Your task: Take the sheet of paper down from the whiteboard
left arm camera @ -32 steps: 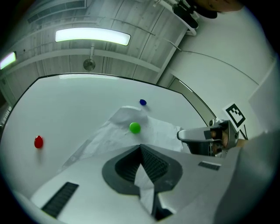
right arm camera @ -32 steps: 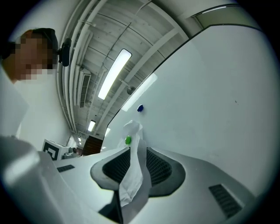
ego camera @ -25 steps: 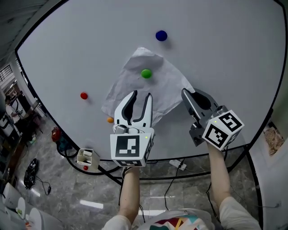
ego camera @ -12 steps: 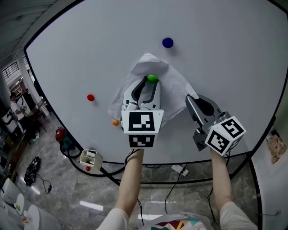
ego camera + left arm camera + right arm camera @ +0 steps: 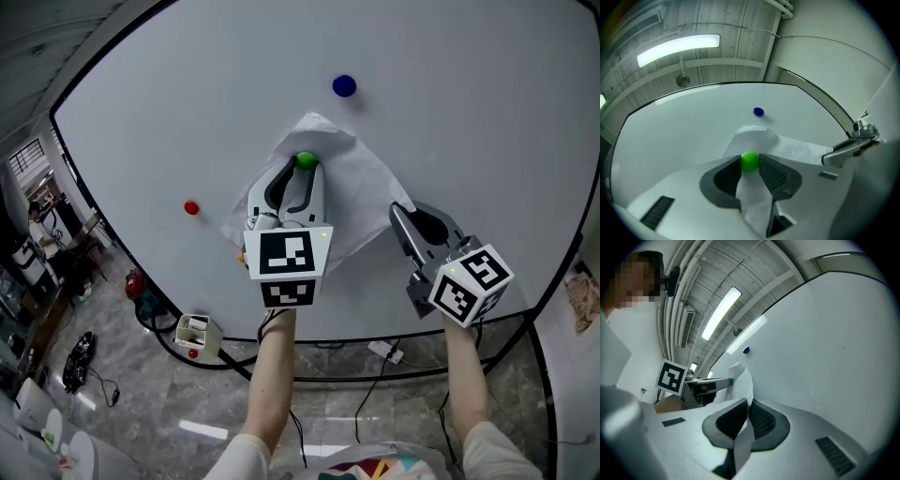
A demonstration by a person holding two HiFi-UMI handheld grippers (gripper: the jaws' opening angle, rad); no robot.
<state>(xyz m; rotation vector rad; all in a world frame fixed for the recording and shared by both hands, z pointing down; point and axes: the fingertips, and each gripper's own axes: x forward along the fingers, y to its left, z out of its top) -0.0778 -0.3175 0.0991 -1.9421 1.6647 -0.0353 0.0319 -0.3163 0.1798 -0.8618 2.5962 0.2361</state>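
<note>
On the whiteboard (image 5: pixel 141 122), which fills the head view, a small red magnet (image 5: pixel 191 207) is seen at the left, well apart from everything else. Toward the middle, the left gripper (image 5: pixel 302 171) is held up against the board, and its jaws have just been closing. Between its pads a round green magnet (image 5: pixel 750 161) is seen, touched on both sides, so this gripper is closed on the magnet. Beneath that magnet the sheet of paper (image 5: pixel 352 192) is pinned to the board. The sheet is white and plainly crumpled, with creases running across it, and it is turned so that its corners point up, down and to the sides. Its top edge is bulged away from the board just above the green magnet, and a soft shadow is cast there. Its lower left part is hidden behind the left gripper, while a strip of it is seen through the gap between that gripper's jaws. Above the sheet and slightly to the right, a blue magnet (image 5: pixel 344 85) is stuck to the bare board, apart from the paper. At the right, the sheet's right corner is gripped by the right gripper (image 5: pixel 401 214). In the right gripper view its jaws are nearly together, with the paper's edge pinched between the ribbed pads.
</note>
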